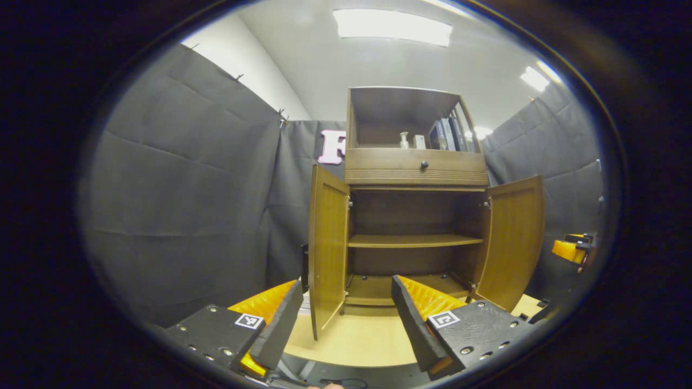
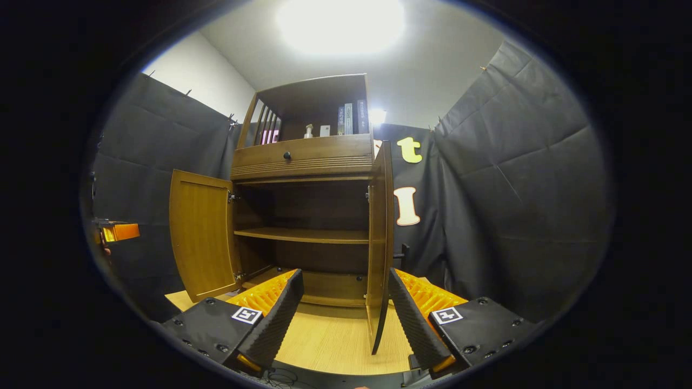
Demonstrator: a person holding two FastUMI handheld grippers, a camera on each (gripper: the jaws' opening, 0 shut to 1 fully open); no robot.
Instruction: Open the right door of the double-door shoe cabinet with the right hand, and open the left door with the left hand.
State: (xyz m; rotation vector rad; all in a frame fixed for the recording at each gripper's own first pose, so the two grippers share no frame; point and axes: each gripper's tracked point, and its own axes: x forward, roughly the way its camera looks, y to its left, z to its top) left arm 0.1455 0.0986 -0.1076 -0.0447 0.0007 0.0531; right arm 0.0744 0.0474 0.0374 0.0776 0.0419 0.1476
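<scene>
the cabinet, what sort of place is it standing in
Probably a recording booth set up like a home corner, not a lived-in room: black cloth walls pinned up around a wooden shoe cabinet, both doors open, books on top, ceiling light panels overhead.

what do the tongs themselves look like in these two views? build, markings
Both pairs match. The left tongs and right tongs each have two wedge-shaped fingers with ribbed inner faces, set on flat black plates with screws. Each plate carries a small square black-and-white marker. Ribbed orange panels sit behind the fingers. The other tongs' orange body peeks in at each view's edge.
</scene>
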